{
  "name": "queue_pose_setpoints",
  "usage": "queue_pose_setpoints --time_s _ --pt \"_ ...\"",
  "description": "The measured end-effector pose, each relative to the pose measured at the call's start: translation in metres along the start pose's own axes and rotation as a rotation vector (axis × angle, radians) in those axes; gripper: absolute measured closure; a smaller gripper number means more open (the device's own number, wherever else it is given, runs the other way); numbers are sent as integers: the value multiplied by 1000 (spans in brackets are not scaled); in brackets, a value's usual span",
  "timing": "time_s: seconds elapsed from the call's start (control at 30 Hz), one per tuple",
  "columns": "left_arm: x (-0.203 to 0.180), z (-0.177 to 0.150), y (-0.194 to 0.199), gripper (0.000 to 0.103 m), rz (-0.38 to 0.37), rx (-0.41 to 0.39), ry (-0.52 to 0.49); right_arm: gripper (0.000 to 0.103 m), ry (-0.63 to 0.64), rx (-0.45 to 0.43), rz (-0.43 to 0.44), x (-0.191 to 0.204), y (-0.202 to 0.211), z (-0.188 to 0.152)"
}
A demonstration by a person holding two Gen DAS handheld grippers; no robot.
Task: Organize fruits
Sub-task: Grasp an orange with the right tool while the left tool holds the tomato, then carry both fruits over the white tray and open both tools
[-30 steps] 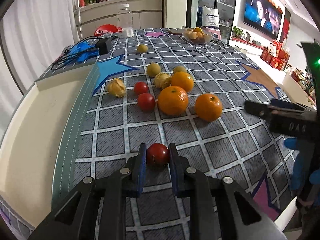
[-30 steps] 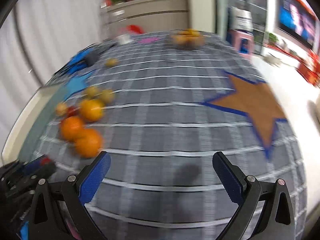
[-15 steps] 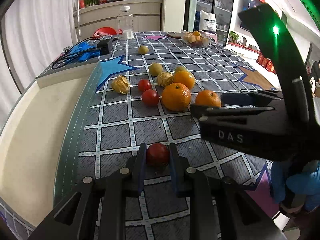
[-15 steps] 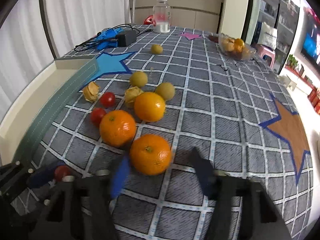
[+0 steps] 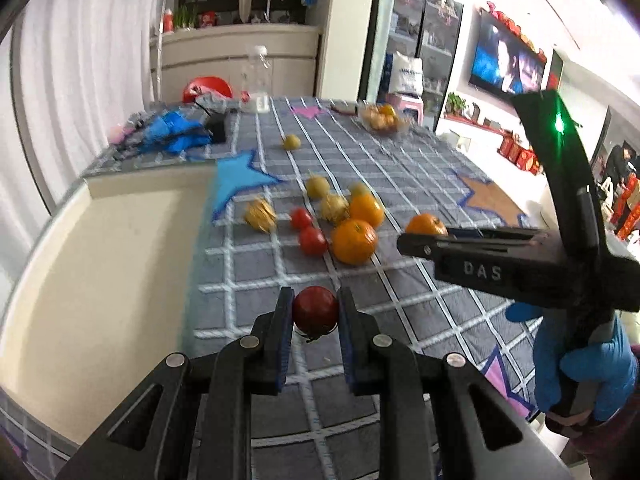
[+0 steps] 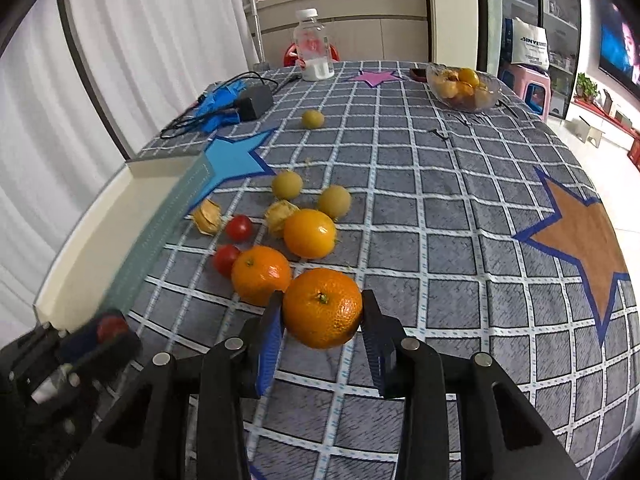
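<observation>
My left gripper (image 5: 314, 312) is shut on a red cherry tomato (image 5: 315, 309) and holds it just above the checked tablecloth. My right gripper (image 6: 322, 312) is shut on an orange mandarin (image 6: 322, 307); it shows from the side in the left wrist view (image 5: 426, 226). A cluster of fruit lies beyond: two more mandarins (image 6: 261, 274) (image 6: 310, 233), two red tomatoes (image 6: 239, 227), husked physalis (image 6: 207, 216) and small yellow fruits (image 6: 287, 185). One yellow fruit (image 6: 312, 119) lies apart, farther back.
A glass bowl of fruit (image 6: 463, 85) stands at the back right. A plastic bottle (image 6: 314, 52), a black adapter with cable (image 6: 253, 101) and blue gloves (image 5: 172, 135) lie at the back left. A cream tray (image 5: 96, 256) borders the left edge.
My right gripper has swung in toward the fruit cluster and shut on the nearest mandarin. My left gripper has kept the tomato and risen slightly.
</observation>
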State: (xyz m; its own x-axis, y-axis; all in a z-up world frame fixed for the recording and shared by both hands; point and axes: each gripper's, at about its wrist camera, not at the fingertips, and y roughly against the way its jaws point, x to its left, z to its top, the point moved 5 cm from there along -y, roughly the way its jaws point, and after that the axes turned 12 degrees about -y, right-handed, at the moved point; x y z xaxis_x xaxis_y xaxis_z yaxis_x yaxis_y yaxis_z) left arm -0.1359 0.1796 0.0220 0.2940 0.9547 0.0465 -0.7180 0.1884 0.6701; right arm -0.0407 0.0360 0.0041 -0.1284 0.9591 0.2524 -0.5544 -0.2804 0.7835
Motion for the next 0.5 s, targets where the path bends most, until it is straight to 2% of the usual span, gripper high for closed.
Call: queue_pose_setpoints --time_s 0.27,0.5 --pt "66 1 19 80 94 -26 92 65 44 -15 55 39 10 8" --pt "126 -17 29 80 203 -9 170 65 129 8 101 97 -2 10"
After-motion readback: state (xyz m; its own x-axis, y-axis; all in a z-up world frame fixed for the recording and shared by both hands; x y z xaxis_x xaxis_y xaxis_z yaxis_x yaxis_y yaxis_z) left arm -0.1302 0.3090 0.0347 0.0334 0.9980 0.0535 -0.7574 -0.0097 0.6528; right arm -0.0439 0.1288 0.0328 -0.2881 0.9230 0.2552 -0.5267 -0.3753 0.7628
